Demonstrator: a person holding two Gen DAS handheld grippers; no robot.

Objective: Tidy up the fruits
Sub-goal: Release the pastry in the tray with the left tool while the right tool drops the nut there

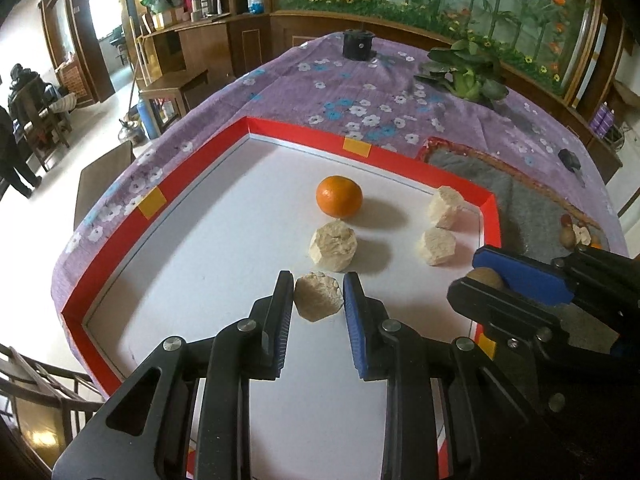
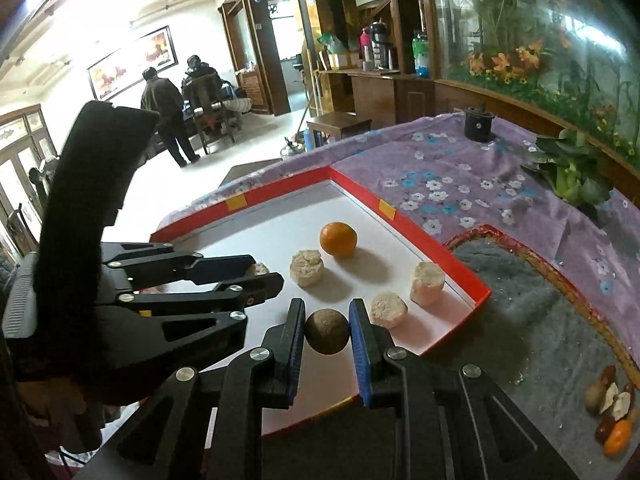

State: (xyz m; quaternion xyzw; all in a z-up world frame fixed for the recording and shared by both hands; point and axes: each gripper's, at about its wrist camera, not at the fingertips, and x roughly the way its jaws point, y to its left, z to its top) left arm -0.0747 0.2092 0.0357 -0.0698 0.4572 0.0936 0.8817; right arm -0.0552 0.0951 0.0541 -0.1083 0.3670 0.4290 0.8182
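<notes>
A white tray with a red rim (image 1: 160,200) (image 2: 424,236) holds an orange (image 1: 339,196) (image 2: 338,239) and three pale rough chunks (image 1: 333,246) (image 2: 306,267). My left gripper (image 1: 319,280) is shut on a fourth pale chunk (image 1: 319,297) over the tray's near part. In the right wrist view this gripper (image 2: 262,274) comes in from the left with the chunk (image 2: 259,268) at its tips. My right gripper (image 2: 327,308) is shut on a round brown fruit (image 2: 327,331) over the tray's near corner. It also shows in the left wrist view, right gripper (image 1: 480,276) at the tray's right edge.
A grey mat with a woven rim (image 2: 560,292) lies right of the tray, with a small pile of fruit (image 2: 612,412) on it. On the purple floral cloth (image 1: 360,92) stand a black cylinder (image 1: 358,44) and a leafy vegetable (image 1: 466,70). Two people stand far off.
</notes>
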